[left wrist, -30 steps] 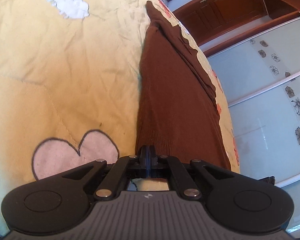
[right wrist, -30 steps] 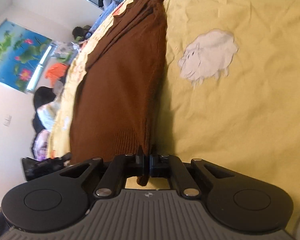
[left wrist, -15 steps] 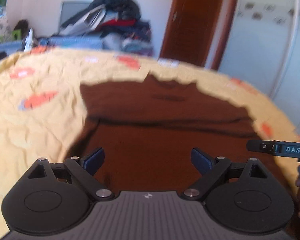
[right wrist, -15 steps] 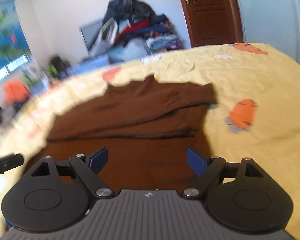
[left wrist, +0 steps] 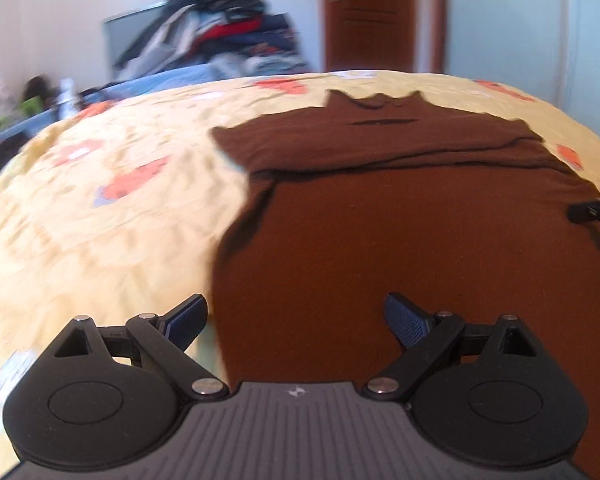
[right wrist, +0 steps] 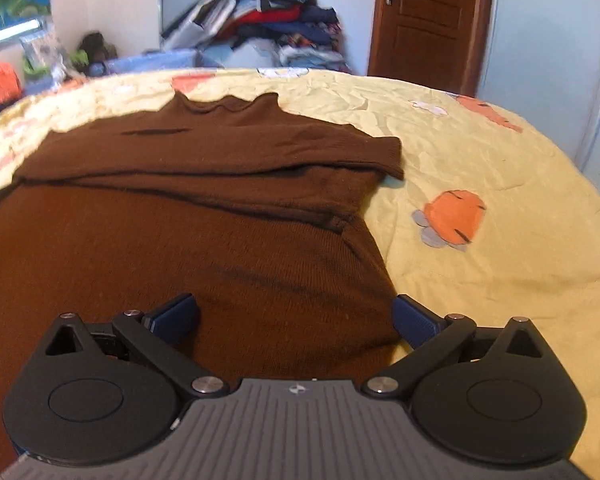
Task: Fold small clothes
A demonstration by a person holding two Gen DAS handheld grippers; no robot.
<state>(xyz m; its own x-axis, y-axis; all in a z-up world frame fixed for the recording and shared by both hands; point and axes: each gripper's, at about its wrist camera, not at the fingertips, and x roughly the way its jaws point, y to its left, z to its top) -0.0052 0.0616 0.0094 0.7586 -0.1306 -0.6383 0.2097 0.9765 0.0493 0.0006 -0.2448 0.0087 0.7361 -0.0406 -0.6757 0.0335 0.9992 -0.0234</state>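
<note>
A brown knit sweater (left wrist: 400,216) lies flat on the yellow bedspread (left wrist: 100,216), collar at the far end and sleeves folded across the chest. It also shows in the right wrist view (right wrist: 204,216). My left gripper (left wrist: 296,320) is open and empty over the sweater's near left edge. My right gripper (right wrist: 294,318) is open and empty over the sweater's near right edge. The tip of the right gripper (left wrist: 596,210) shows at the right edge of the left wrist view.
The bedspread (right wrist: 500,168) has orange and white animal patches (right wrist: 452,218). A heap of clothes (right wrist: 260,12) is piled beyond the bed's far edge. A wooden door (right wrist: 424,20) and a pale wardrobe (right wrist: 548,60) stand at the back right.
One second ago both grippers were shut on the sweater's hem. They have let go, opened and turned to face the sweater lying flat.
</note>
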